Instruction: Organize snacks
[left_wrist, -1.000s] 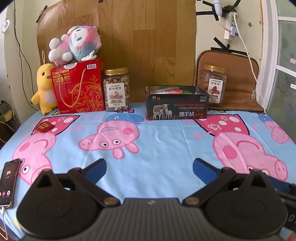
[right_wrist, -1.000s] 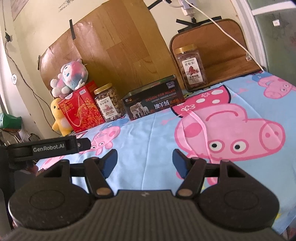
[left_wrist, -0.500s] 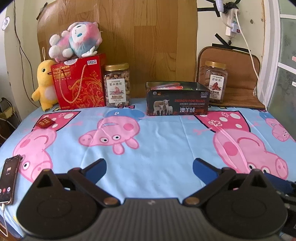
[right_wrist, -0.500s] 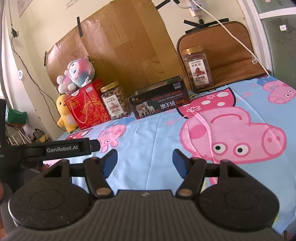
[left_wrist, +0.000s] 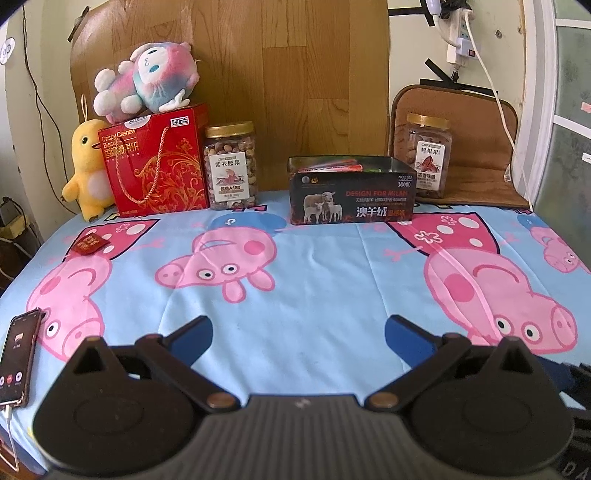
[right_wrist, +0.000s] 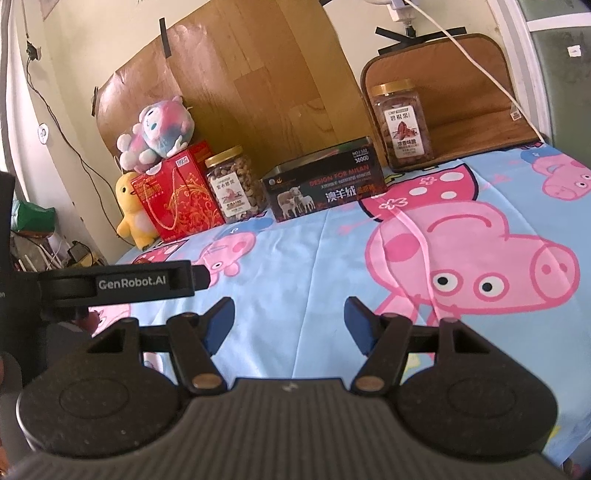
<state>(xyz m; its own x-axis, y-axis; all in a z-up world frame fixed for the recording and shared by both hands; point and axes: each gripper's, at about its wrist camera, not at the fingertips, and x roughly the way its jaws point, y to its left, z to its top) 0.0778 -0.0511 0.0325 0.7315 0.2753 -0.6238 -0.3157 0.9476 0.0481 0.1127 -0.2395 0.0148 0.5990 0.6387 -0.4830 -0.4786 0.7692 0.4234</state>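
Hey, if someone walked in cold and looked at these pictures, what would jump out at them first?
Probably the bright blue cartoon-pig cloth covering the table. Along its far edge stand a red gift box with a pink plush toy on top, a yellow duck toy beside it, two gold-lidded nut jars, and an open dark tin. Both tongs hover open and empty in front.
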